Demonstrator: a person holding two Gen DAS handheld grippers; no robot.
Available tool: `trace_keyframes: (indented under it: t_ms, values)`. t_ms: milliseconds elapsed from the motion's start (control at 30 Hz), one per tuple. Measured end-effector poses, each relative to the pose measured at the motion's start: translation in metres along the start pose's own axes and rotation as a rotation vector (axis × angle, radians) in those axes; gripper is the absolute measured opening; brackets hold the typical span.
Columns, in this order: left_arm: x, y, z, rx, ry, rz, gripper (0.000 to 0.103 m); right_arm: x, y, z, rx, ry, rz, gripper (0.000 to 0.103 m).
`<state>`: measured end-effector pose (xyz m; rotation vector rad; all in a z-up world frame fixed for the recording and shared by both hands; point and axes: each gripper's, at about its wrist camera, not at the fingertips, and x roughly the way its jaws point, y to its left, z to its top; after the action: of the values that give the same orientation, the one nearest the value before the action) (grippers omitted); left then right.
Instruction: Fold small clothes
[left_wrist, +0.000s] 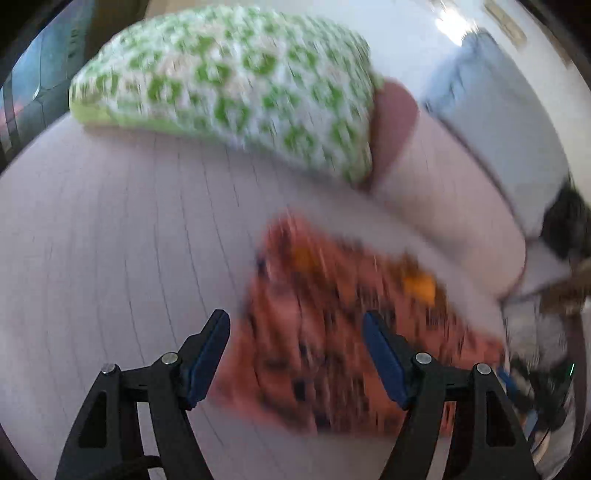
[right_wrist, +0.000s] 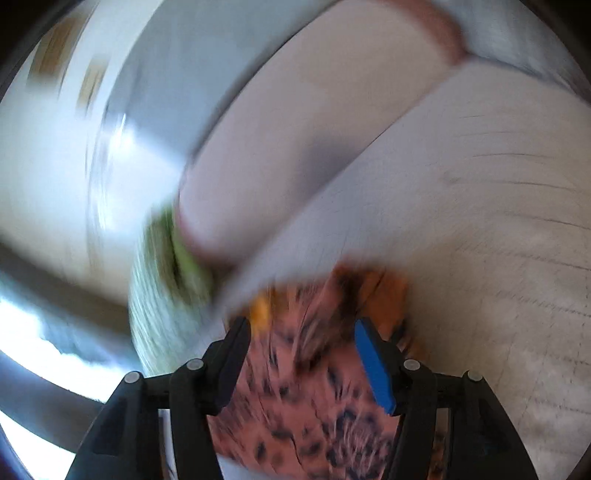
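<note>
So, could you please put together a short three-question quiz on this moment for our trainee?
1. True or false: the left gripper is clamped on the orange patterned garment.
2. What lies at the far edge of the lined sheet? A) a green-and-white cushion B) a blue towel C) a black shoe
3. What shows between the right gripper's open jaws?

Key: 1. False: its jaws stand apart above the garment. 2. A, the green-and-white cushion. 3. The orange patterned garment.
</note>
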<state>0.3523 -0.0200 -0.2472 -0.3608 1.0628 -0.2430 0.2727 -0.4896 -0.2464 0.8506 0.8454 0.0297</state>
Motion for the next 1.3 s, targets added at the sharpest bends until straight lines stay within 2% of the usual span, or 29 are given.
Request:
trace_keyframes:
  t_ms: [33, 67, 100, 167, 267, 333, 367, 433, 500, 533, 600, 700, 800, 833, 933, 1067, 1133, 1200, 1267, 1300]
  values:
    - [0.007, -0.004, -0.018, -0.006, 0.023, -0.001, 0.075, 0.012, 0.017, -0.012, -0.059, 0.036, -0.013, 0.052]
    - [0.016, -0.006, -0.034, -0.021, 0.049, 0.003, 0.075, 0.033, 0.040, -0.028, -0.132, 0.102, -0.035, 0.041]
    - [0.025, -0.006, -0.046, -0.036, 0.064, 0.014, 0.075, 0.046, 0.053, -0.038, -0.171, 0.139, -0.049, 0.036]
    - [0.039, -0.003, -0.058, -0.047, 0.081, 0.038, 0.075, 0.084, 0.089, -0.065, -0.289, 0.216, -0.099, 0.035]
    - [0.045, -0.002, -0.053, -0.028, 0.060, 0.035, 0.075, 0.127, 0.119, -0.084, -0.357, 0.263, -0.124, 0.034]
    - [0.047, 0.003, -0.047, -0.048, 0.061, 0.004, 0.075, 0.153, 0.132, -0.080, -0.356, 0.273, -0.126, 0.034]
    - [0.049, 0.007, -0.045, -0.062, 0.062, -0.012, 0.075, 0.172, 0.140, -0.072, -0.367, 0.260, -0.161, 0.034]
    - [0.050, 0.008, -0.041, -0.063, 0.072, -0.026, 0.075, 0.187, 0.146, -0.060, -0.379, 0.217, -0.213, 0.034]
    - [0.049, 0.005, -0.041, -0.029, 0.091, -0.027, 0.075, 0.196, 0.154, -0.031, -0.325, 0.125, -0.226, 0.034]
    - [0.049, 0.006, -0.040, -0.021, 0.097, -0.033, 0.075, 0.192, 0.154, -0.014, -0.269, 0.055, -0.211, 0.034]
    - [0.050, 0.010, -0.036, -0.048, 0.098, -0.058, 0.075, 0.177, 0.151, 0.002, -0.191, -0.021, -0.179, 0.034]
    - [0.044, 0.013, -0.031, -0.100, 0.092, -0.092, 0.075, 0.149, 0.146, 0.004, -0.214, -0.048, -0.167, 0.034]
    - [0.037, 0.014, -0.030, -0.105, 0.061, -0.093, 0.075, 0.129, 0.131, -0.009, -0.265, -0.013, -0.194, 0.034]
    - [0.035, 0.012, -0.031, -0.098, 0.054, -0.085, 0.075, 0.122, 0.123, -0.013, -0.279, 0.007, -0.208, 0.034]
    - [0.036, 0.007, -0.033, -0.077, 0.045, -0.059, 0.075, 0.103, 0.087, -0.023, -0.319, 0.034, -0.318, 0.034]
    - [0.044, 0.001, -0.037, -0.056, 0.045, -0.029, 0.075, 0.088, 0.031, 0.006, -0.206, -0.010, -0.449, 0.035]
    - [0.045, -0.001, -0.037, -0.045, 0.047, -0.021, 0.075, 0.076, 0.008, 0.027, -0.127, -0.077, -0.506, 0.035]
    - [0.042, 0.003, -0.035, -0.056, 0.045, -0.030, 0.075, 0.051, -0.007, 0.045, -0.033, -0.215, -0.509, 0.036]
    - [0.039, 0.005, -0.032, -0.070, 0.030, -0.038, 0.075, 0.030, -0.008, 0.050, 0.008, -0.300, -0.478, 0.036]
    - [0.037, 0.005, -0.031, -0.073, 0.018, -0.037, 0.075, 0.025, -0.006, 0.048, -0.001, -0.307, -0.458, 0.036]
